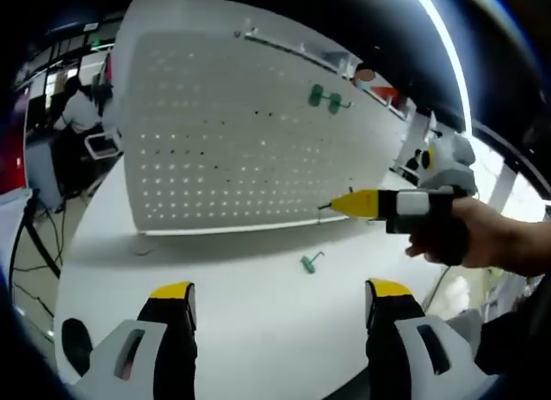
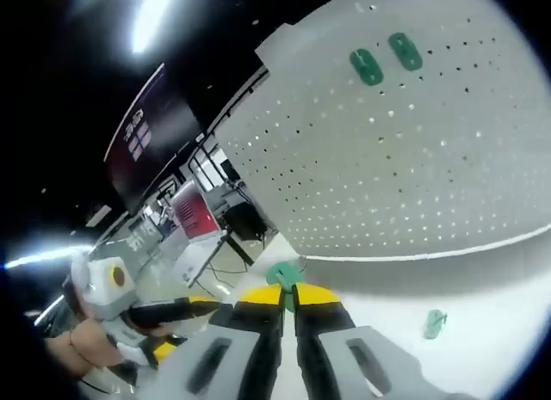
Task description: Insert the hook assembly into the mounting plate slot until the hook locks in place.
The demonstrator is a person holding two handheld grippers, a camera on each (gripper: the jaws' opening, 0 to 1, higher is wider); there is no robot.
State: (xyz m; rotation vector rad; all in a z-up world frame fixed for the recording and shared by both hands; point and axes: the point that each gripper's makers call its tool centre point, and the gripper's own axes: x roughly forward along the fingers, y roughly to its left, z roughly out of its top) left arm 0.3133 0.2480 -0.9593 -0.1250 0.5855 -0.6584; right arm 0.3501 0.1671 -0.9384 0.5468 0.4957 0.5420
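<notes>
White perforated mounting plate (image 1: pixel 224 133) stands upright on the worktop (image 1: pixel 241 314), two green hooks (image 1: pixel 325 97) already seated high on it. Left gripper (image 1: pixel 280 301) hangs released, jaws wide apart. A spare hook (image 1: pixel 311 261) lies on the worktop. Right gripper (image 2: pixel 288 295), clenched on a green hook assembly (image 2: pixel 286 273), sits near the plate's lower edge; insertion appears yet to come.

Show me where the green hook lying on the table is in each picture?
Left gripper view: the loose hook lies on the table, centre, below the pegboard's bottom edge.
Right gripper view: it lies lower right, under the pegboard.
Shared landmark: two green hooks mounted high on the pegboard.
</notes>
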